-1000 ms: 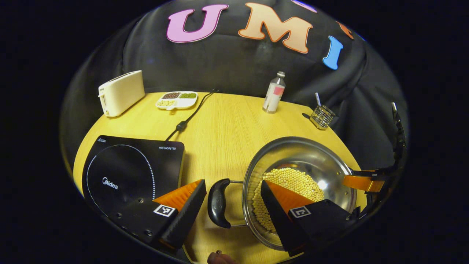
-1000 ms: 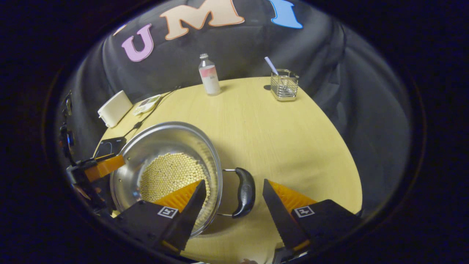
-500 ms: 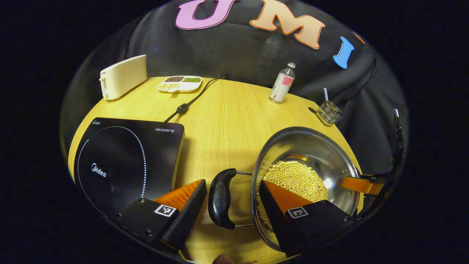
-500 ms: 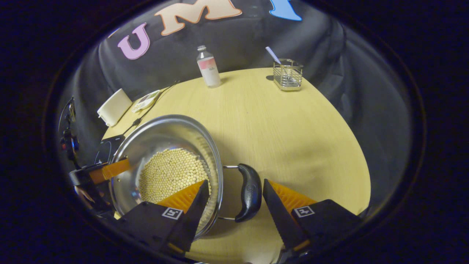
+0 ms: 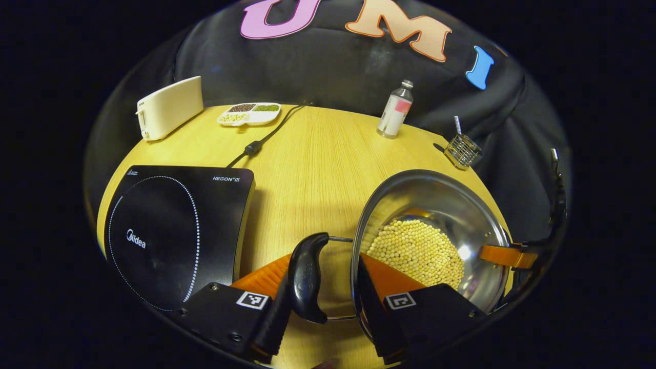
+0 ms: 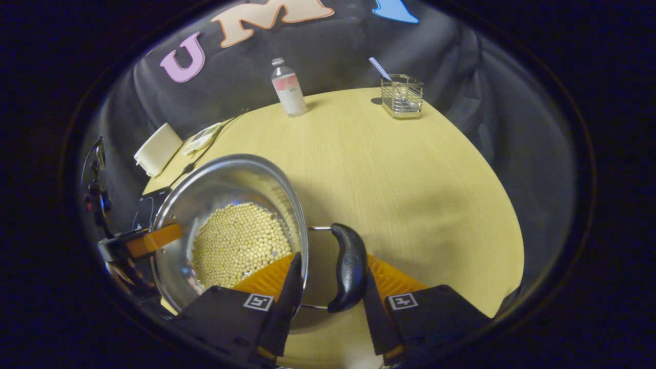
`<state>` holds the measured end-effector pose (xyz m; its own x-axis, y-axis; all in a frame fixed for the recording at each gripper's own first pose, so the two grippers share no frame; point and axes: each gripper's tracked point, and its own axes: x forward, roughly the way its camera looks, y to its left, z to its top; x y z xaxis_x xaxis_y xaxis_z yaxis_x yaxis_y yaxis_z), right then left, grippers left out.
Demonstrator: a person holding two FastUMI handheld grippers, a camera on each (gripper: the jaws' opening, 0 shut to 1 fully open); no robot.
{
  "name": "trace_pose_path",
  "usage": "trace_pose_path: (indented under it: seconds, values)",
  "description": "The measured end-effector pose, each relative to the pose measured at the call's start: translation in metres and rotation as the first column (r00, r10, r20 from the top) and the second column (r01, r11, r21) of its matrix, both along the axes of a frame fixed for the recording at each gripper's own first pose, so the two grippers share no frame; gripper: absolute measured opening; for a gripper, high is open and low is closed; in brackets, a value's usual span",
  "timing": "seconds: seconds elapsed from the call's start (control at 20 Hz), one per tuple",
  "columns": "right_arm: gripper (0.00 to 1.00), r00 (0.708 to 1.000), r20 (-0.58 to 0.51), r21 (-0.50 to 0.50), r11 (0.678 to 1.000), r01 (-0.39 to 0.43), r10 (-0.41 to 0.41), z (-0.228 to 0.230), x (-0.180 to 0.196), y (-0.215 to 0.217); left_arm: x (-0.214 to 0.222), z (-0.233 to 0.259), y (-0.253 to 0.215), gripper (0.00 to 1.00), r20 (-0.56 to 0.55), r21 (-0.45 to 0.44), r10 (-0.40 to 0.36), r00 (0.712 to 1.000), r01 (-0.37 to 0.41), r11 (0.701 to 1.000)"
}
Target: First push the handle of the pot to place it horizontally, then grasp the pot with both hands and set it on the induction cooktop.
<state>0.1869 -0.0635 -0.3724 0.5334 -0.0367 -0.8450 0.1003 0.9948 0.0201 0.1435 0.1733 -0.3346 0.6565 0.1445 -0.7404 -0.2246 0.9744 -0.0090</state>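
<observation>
A steel pot (image 5: 435, 200) holding pale beans (image 5: 415, 251) stands on the wooden table, right of the black induction cooktop (image 5: 169, 225). My left gripper (image 5: 324, 259) is shut across the pot's left black handle (image 5: 307, 277), with one finger outside the handle and the other inside the pot wall. In the right gripper view, my right gripper (image 6: 332, 256) grips the pot's (image 6: 225, 184) opposite black handle (image 6: 348, 266) the same way. Both handles lie flat. Each gripper shows at the far rim in the other's view: right gripper (image 5: 507, 256), left gripper (image 6: 148, 241).
At the back stand a cream toaster (image 5: 169, 107), a divided dish (image 5: 249, 114), a small bottle (image 5: 394, 110) and a wire holder (image 5: 463, 150). The cooktop's cord (image 5: 253, 148) runs toward the wall. Bare tabletop (image 5: 307, 169) lies between cooktop and pot.
Both grippers went from wide open to closed, each pinching a handle against the pot wall. They also came in closer to the pot.
</observation>
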Motion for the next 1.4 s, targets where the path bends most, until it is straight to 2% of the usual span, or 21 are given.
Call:
trace_pose_path:
  seconds: [0.05,0.1,0.25,0.3,0.35,0.4,0.45,0.55,0.6,0.65,0.7,1.05,1.35,1.4]
  values:
    - [0.58,1.0,-0.002,0.0,1.0,-0.001,0.001,0.0,0.001,0.0,0.0,0.0,-0.001,0.68,-0.003,0.001,-0.001,1.0,0.001,1.0]
    - [0.61,1.0,0.005,-0.002,1.0,0.002,-0.002,0.0,0.003,-0.001,-0.001,0.0,-0.001,0.67,-0.005,-0.005,0.001,1.0,-0.001,1.0]
    - [0.46,1.0,0.01,-0.012,1.0,-0.009,0.009,0.001,0.004,0.001,-0.001,0.001,-0.002,0.62,-0.006,-0.032,0.014,1.0,-0.014,0.999]
    - [0.51,1.0,0.014,-0.01,1.0,-0.009,0.009,0.002,0.003,0.001,-0.001,0.001,-0.002,0.6,-0.007,-0.029,0.01,1.0,-0.011,1.0]
    - [0.46,1.0,0.012,-0.012,1.0,-0.011,0.011,0.002,0.003,0.001,-0.001,0.0,-0.002,0.6,-0.008,-0.028,0.011,1.0,-0.011,1.0]
    - [0.46,1.0,0.016,-0.015,1.0,-0.013,0.013,0.002,0.004,0.001,-0.001,0.001,-0.002,0.6,-0.008,-0.028,0.011,1.0,-0.012,1.0]
    - [0.51,1.0,0.013,-0.017,1.0,-0.016,0.016,0.003,0.004,0.001,-0.001,0.0,-0.002,0.62,-0.009,-0.029,0.013,1.0,-0.013,0.999]
    - [0.51,1.0,0.013,-0.015,1.0,-0.014,0.015,0.002,0.005,0.002,-0.001,0.001,-0.002,0.62,-0.01,-0.026,0.014,1.0,-0.015,1.0]
    - [0.46,1.0,0.014,-0.016,1.0,-0.014,0.014,0.002,0.004,0.001,-0.001,0.001,-0.002,0.6,-0.009,-0.026,0.017,1.0,-0.018,1.0]
    - [0.51,1.0,0.012,-0.017,1.0,-0.014,0.015,0.002,0.004,0.001,-0.001,0.001,-0.002,0.59,-0.011,-0.025,0.018,1.0,-0.019,1.0]
    - [0.46,1.0,0.013,-0.018,1.0,-0.013,0.013,0.002,0.005,0.001,0.0,0.002,-0.002,0.59,-0.011,-0.026,0.021,1.0,-0.021,0.999]
    - [0.46,0.999,0.034,-0.005,1.0,-0.011,0.011,0.015,0.009,-0.001,0.003,0.015,-0.004,0.59,0.016,-0.013,0.028,0.999,-0.028,1.0]
    - [0.45,0.997,0.06,0.012,0.999,-0.048,0.047,0.042,0.014,0.009,-0.008,0.048,-0.01,0.59,0.062,0.007,0.073,0.995,-0.074,0.997]
    - [0.45,0.996,0.065,0.011,0.998,-0.063,0.062,0.045,0.014,0.012,-0.012,0.053,-0.01,0.62,0.066,0.007,0.082,0.995,-0.082,0.997]
